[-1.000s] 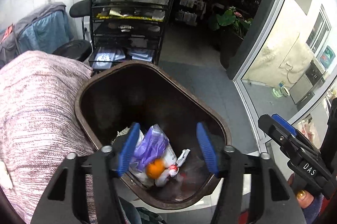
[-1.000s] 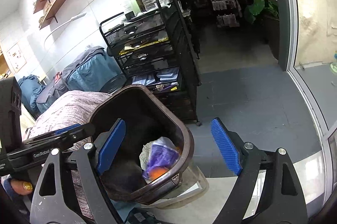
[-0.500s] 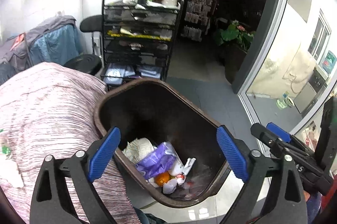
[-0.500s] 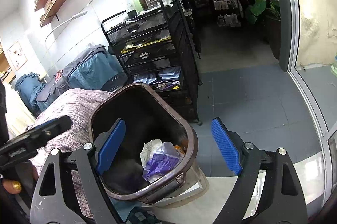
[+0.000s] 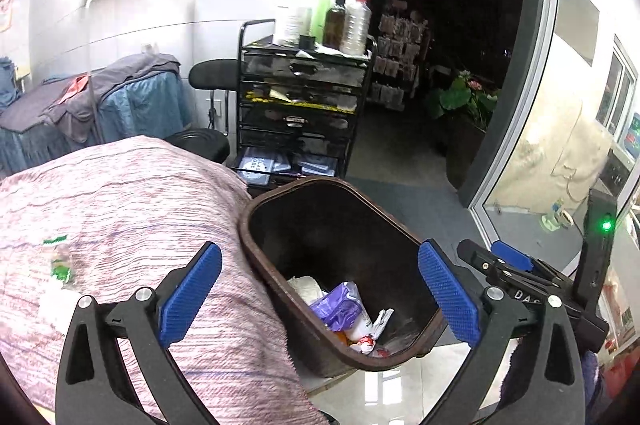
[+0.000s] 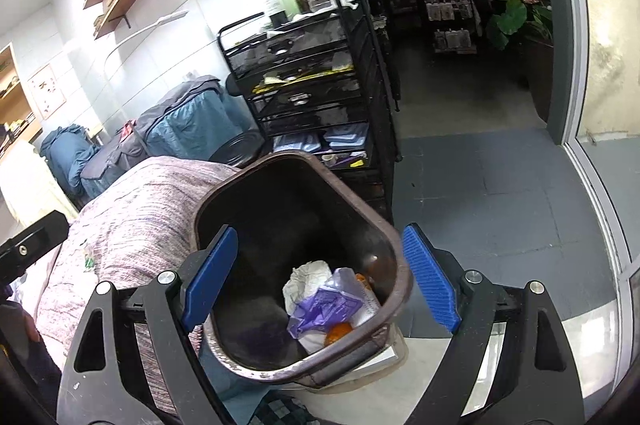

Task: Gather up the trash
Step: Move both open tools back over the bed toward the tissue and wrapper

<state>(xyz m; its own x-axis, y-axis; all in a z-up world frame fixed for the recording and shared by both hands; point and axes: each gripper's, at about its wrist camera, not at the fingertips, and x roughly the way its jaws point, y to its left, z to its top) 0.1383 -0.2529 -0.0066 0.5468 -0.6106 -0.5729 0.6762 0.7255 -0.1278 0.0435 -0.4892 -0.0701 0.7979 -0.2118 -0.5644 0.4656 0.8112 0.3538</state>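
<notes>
A brown trash bin [image 5: 332, 221] [image 6: 288, 201] stands on the floor against a bed with a pink striped cover [image 5: 120, 205]. Inside it lie a purple bag [image 5: 336, 305] [image 6: 324, 305], crumpled white paper [image 5: 306, 287] and an orange piece [image 6: 338, 331]. My left gripper [image 5: 320, 248] hangs above the bed's edge and the bin's near side. Its jaws are opening, with nothing between them. My right gripper [image 6: 320, 231] hovers open over the bin's near rim, empty. A green-and-clear wrapper [image 5: 60, 261] [image 6: 88, 257] lies on the bed cover to the left.
A black mesh cart [image 5: 300, 105] topped with bottles stands behind the bin, beside a black stool [image 5: 200, 143]. Blue-covered furniture [image 5: 140, 105] lines the left wall. A grey floor [image 6: 480, 185], a plant [image 5: 464, 97] and a glass door [image 5: 540, 105] are to the right.
My left gripper's jaws spread much wider and it drew back, up and to the left, away from the bin's mouth toward the bed. The purple bag stays in the bin. The right gripper barely moved.
</notes>
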